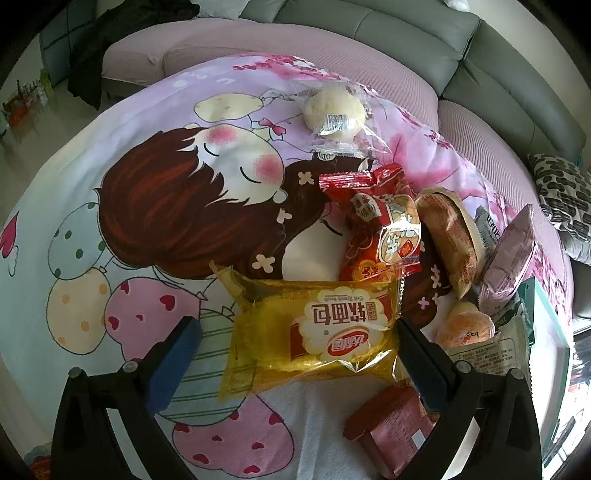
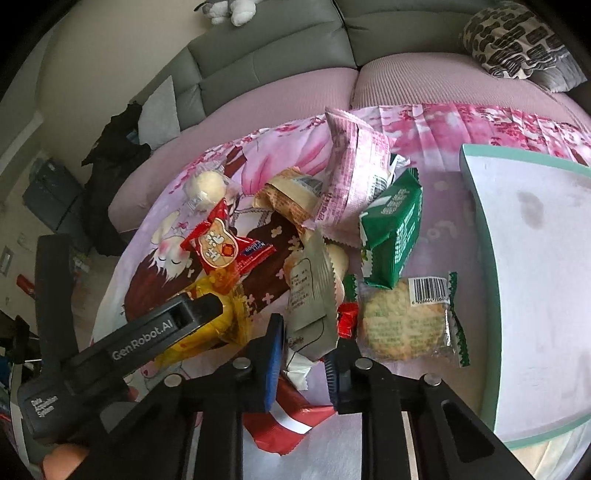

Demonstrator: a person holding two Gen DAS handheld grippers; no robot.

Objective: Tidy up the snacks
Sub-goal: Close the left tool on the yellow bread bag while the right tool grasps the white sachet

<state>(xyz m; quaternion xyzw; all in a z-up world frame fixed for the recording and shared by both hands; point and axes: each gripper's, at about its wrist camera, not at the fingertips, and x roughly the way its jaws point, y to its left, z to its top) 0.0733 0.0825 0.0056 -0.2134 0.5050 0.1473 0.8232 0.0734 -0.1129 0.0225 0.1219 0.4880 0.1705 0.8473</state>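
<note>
a home living room: grey sofa [image 1: 406,33], patterned cushion [image 2: 517,40], cartoon-print cloth [image 1: 147,221].

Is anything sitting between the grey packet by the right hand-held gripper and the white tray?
Yes. The clear-wrapped round cracker lies flat between the grey packet and the white tray, with the green packet propped just beyond it. Carrying over them would probably clear both.

In the left wrist view the soft-bread packet [image 1: 317,332] lies low at centre on the cartoon cloth [image 1: 110,229]; a wrapped bun [image 1: 334,112] sits upper centre, other snack packets [image 1: 454,243] piled right.
</note>
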